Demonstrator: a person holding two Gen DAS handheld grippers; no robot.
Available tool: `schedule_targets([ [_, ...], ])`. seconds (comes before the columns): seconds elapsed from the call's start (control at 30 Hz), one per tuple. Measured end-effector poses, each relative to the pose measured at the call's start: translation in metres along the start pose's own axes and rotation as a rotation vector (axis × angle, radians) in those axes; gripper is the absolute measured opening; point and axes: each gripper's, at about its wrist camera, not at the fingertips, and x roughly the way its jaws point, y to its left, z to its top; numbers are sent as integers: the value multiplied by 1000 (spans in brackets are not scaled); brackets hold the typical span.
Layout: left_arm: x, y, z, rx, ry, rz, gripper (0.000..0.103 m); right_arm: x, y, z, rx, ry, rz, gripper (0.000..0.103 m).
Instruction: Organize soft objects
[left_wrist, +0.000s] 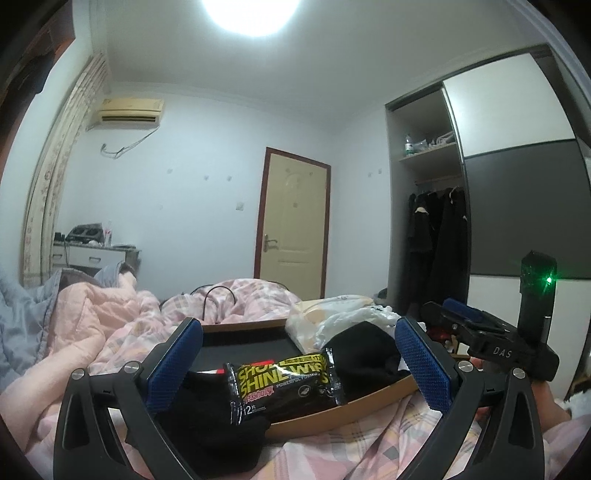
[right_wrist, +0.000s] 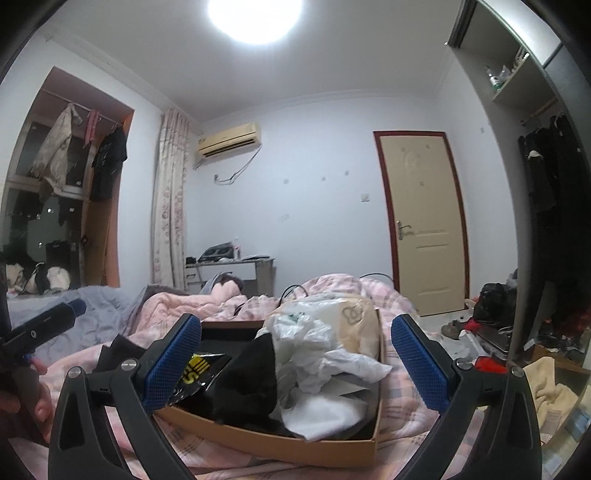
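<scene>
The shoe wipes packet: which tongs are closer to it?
Left. The left tongs open right around the shoe wipes packet; the right tongs sit farther right, packet by their left finger.

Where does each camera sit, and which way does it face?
Left wrist: on the left gripper, low over the bed, facing the cardboard box and door; the right gripper shows beside it.
Right wrist: on the right gripper, facing the same box; a hand shows.
Shared: box, wipes packet, door.
</scene>
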Motion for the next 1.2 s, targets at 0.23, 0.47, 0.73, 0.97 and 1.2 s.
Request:
schedule_targets([
  [0.23,1,-13,0,55,9,38,103,-3,0,-1,-7,-3,13,102],
  [0.47,1,-16,-1,69,8,40,103,-4,-4,-1,6,-6,12,102],
  [0.73,0,-14,-1,62,6,39,103,-4,-3,-1,3,-11,21,102],
  [0.97,0,-13,-1,64,4,38,103,-4,-3,-1,3,-11,20,102],
  [1.2,-1,-13,-1,63,2,37,103,-5,-3,-1,4,-10,20,102],
])
